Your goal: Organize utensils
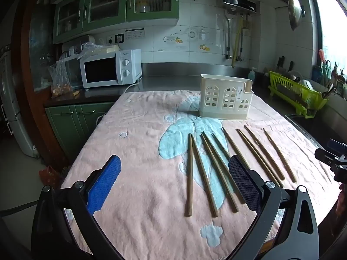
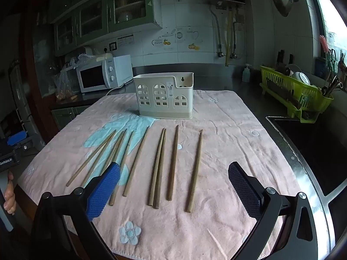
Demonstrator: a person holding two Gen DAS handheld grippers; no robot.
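Right wrist view: both the right hand-held gripper (image 2: 174, 186) and left hand-held gripper (image 1: 174, 179) spread wide, empty, above chopsticks (image 2: 173, 162).

Left claw (image 1: 174, 183) spread wide, right claw (image 2: 174, 186) spread wide, both empty

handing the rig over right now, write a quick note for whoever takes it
Left gripper: open, empty, above the towel's near left part.
Right gripper: open, empty, above the near edge, facing the chopsticks.
Chopsticks: all loose on the towel in a rough row, one pair touching side by side.
Holder: upright at the towel's far side, no chopsticks visible in it.
Done: nothing visible.
Left: move every chopstick into the holder.
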